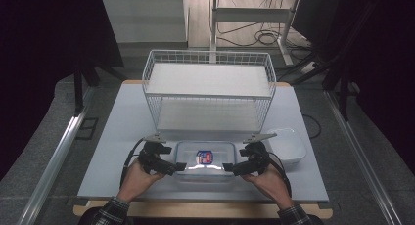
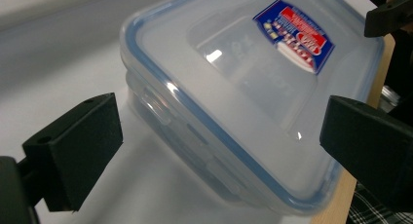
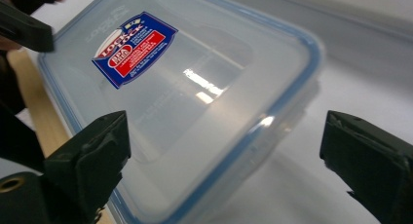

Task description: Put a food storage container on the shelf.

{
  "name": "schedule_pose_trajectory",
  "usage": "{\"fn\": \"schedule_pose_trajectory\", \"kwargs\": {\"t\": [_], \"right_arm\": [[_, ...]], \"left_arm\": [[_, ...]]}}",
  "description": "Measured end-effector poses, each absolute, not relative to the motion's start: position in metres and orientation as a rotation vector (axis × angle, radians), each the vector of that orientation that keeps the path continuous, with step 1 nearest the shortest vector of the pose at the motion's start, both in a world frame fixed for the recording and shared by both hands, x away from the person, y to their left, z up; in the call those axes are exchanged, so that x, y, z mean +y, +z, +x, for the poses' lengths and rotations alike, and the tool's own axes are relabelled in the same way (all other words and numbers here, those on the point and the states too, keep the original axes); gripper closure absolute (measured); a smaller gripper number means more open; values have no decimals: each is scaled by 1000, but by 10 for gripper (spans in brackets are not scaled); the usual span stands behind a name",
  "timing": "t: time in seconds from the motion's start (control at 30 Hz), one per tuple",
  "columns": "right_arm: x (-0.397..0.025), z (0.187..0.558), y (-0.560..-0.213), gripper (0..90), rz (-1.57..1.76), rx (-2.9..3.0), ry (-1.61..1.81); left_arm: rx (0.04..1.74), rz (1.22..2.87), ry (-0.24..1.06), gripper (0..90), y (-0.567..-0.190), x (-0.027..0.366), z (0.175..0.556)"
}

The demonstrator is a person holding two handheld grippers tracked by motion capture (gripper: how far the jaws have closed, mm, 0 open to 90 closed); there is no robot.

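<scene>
The left tool (image 1: 172, 167) stands wide, jaws parted and gripping nothing, pointing inward at the left short end of the box (image 1: 205, 159); the right tool (image 1: 232, 168) mirrors it, equally wide and empty, aimed at the right short end. In the left gripper view the box (image 2: 234, 102) sits between and beyond the jaws, its near corner roughly level with their tips, and the right gripper view shows the same on the other side, the box (image 3: 195, 92) straddled but not touched. The box lies flat on the worktop (image 1: 122, 137) close to the person's edge, lid on, its long axis running left to right, so each tool faces an end and neither is clearly the nearer. Outward from there, a wire rack (image 1: 208, 90) stands just behind the box, and a white tub (image 1: 288, 144) sits to its right, near the right tool. The coming move likely turns on that symmetry: both tools would close on the ends, or their latches, along the box's long axis.
</scene>
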State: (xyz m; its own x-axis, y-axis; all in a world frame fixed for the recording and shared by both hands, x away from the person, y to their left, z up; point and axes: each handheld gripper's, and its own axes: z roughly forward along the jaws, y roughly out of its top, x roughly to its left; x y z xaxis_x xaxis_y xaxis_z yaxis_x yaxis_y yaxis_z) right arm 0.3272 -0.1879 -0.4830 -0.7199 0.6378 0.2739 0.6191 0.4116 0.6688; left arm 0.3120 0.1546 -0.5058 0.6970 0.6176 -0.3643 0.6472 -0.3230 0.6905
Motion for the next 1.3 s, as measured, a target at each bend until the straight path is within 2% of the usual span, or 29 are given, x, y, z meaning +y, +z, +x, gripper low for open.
{"fn": "schedule_pose_trajectory", "kwargs": {"t": [0.17, 0.3, 0.4, 0.5, 0.53, 0.6, 0.63, 0.67, 0.73, 0.77, 0.9, 0.93, 1.17, 1.3], "right_arm": [[-183, 338, -494, 56, 1269, 2694, 1307], [-185, 344, -501, 58, 1385, 2710, 1349], [-189, 347, -504, 79, 1478, 2718, 1381], [-192, 348, -505, 116, 1542, 2725, 1388], [-192, 348, -505, 116, 1542, 2725, 1388], [-195, 344, -499, 210, 1561, 2704, 1382], [-195, 344, -499, 210, 1561, 2704, 1382], [-200, 341, -496, 297, 1581, 2675, 1408], [-201, 341, -495, 312, 1578, 2669, 1414], [-205, 339, -494, 370, 1603, 2649, 1447], [-211, 331, -487, 460, 1583, 2633, 1482], [-212, 329, -486, 480, 1578, 2627, 1487], [-208, 317, -474, 525, 1463, 2568, 1457], [-209, 318, -475, 528, 1467, 2553, 1478]], "left_arm": [[956, 1995, -208, 6, -519, 148, 321], [972, 1962, -257, 0, -523, 151, 324], [1014, 1945, -348, 0, -527, 153, 326], [1029, 1951, -375, 37, -524, 156, 324], [1029, 1951, -375, 59, -524, 156, 324], [1034, 1943, -335, 149, -517, 162, 317], [1034, 1943, -335, 170, -517, 162, 317], [1035, 1932, -333, 192, -518, 164, 315], [1028, 1927, -329, 211, -517, 166, 313], [1024, 1927, -311, 226, -515, 167, 308], [1020, 1878, -294, 384, -511, 175, 302], [1015, 1870, -270, 397, -509, 176, 298], [1020, 1840, -132, 467, -501, 175, 292], [1031, 1810, -131, 473, -503, 176, 292]]}}
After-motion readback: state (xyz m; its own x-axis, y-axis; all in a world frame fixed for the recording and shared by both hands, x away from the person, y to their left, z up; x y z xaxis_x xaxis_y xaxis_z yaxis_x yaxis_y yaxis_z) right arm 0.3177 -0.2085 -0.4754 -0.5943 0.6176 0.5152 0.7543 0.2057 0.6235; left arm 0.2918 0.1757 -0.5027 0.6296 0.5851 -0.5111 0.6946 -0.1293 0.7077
